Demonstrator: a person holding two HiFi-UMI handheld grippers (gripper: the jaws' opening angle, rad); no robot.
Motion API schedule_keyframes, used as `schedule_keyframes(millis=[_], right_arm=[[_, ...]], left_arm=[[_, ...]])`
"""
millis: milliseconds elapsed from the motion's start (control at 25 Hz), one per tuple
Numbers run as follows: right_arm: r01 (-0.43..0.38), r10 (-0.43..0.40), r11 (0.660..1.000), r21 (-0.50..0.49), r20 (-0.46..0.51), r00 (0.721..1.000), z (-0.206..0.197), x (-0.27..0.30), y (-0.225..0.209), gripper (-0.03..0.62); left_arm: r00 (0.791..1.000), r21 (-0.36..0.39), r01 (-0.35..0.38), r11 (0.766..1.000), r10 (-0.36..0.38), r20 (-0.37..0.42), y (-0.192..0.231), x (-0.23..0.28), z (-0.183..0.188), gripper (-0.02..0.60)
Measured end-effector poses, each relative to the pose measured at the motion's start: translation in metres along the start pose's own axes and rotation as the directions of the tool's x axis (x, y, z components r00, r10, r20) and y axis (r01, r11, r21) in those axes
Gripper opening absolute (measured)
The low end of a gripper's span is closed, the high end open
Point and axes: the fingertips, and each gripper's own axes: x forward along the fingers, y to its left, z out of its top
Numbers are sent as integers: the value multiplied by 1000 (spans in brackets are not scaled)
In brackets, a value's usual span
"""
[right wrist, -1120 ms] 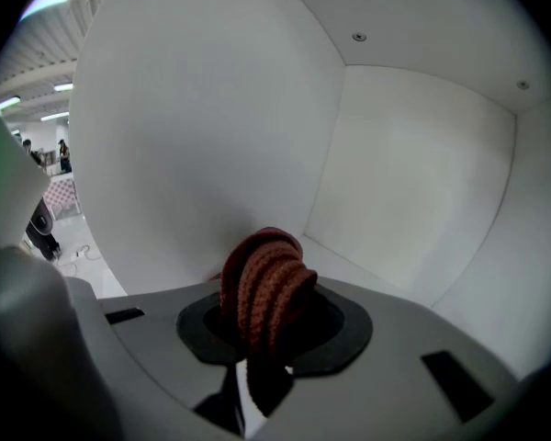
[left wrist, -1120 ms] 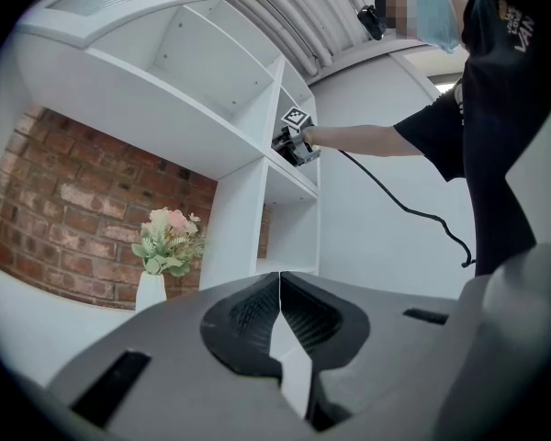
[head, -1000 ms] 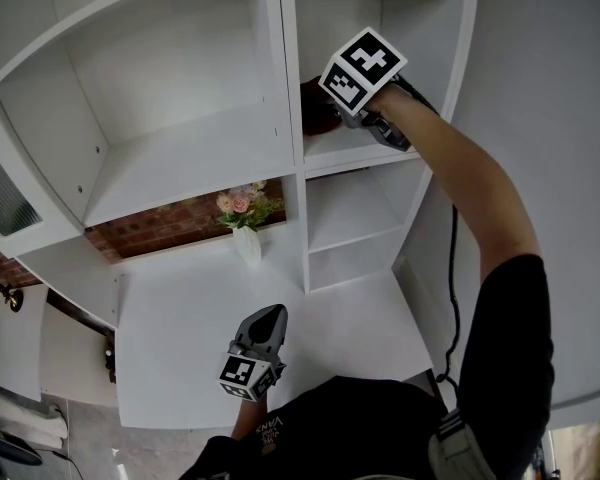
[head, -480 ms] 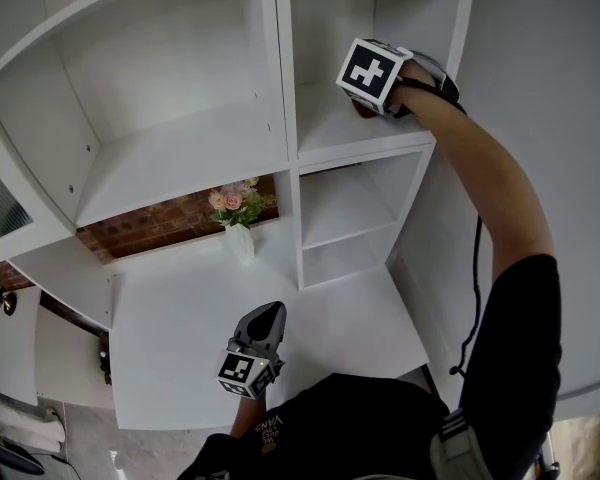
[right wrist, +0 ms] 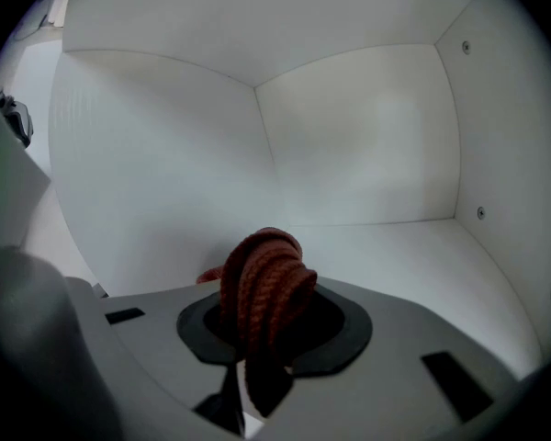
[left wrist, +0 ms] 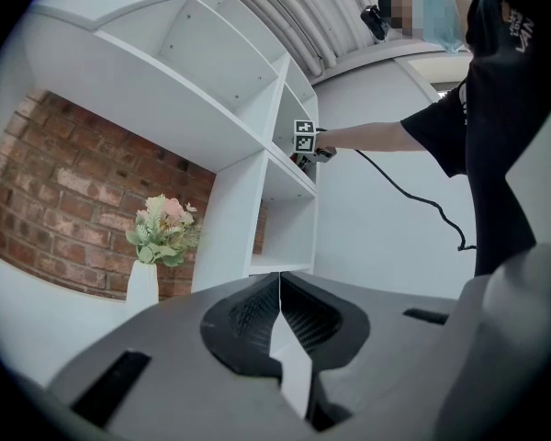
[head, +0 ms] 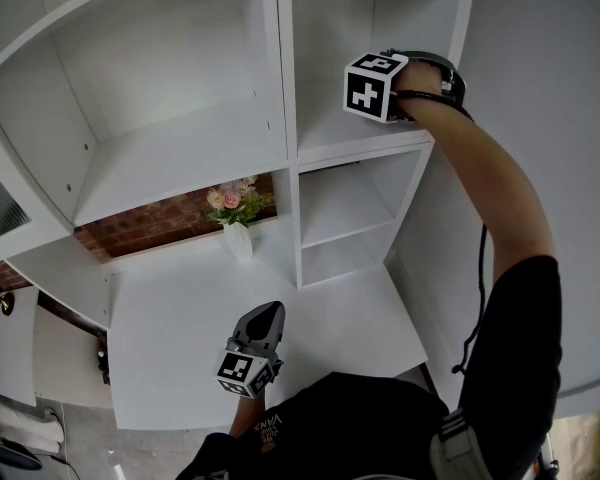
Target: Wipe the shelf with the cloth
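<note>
The cloth, a rust-red bundle, is clamped in my right gripper inside the upper right shelf, held low so it can rub the board. My left gripper hangs near me, closed and empty, out of the way.

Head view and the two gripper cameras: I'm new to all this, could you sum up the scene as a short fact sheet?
Setting: white shelf unit against a red brick wall
Right gripper: shut on a bunched reddish-brown knitted cloth, inside the upper right compartment, over its shelf board
Cloth touching board: cannot tell
Left gripper: jaws together, empty, held low over the white counter
Also there: white vase of pink flowers on the counter
</note>
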Motion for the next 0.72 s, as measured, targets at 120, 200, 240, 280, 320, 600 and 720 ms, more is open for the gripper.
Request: schedule_keyframes(millis=[120, 200, 240, 280, 320, 600, 720], right_arm=[[4, -4, 1000, 23, 36, 999, 4, -5, -3, 100], [-14, 8, 998, 68, 92, 996, 10, -13, -5, 100], [-36, 23, 995, 97, 132, 991, 14, -19, -6, 100], [-66, 42, 990, 128, 180, 983, 19, -26, -5, 100], [-97, 59, 983, 157, 229, 972, 24, -34, -4, 100], [-412, 187, 864, 291, 574, 797, 75, -83, 12, 100], [-648, 269, 701, 297, 732, 626, 98, -104, 24, 100]], left_arm=[[1000, -1, 2, 1000, -2, 0, -1, 0, 0, 9], [1000, -1, 3, 1000, -3, 0, -2, -1, 0, 9], [1000, -2, 4, 1000, -4, -1, -3, -1, 0, 9], [1000, -1, 5, 1000, -5, -2, -3, -1, 0, 9], [1000, -1, 5, 1000, -5, -4, -3, -1, 0, 9], [1000, 6, 27, 1000, -27, -14, -7, 2, -1, 9], [999, 7, 28, 1000, -28, -18, -8, 3, -2, 9]])
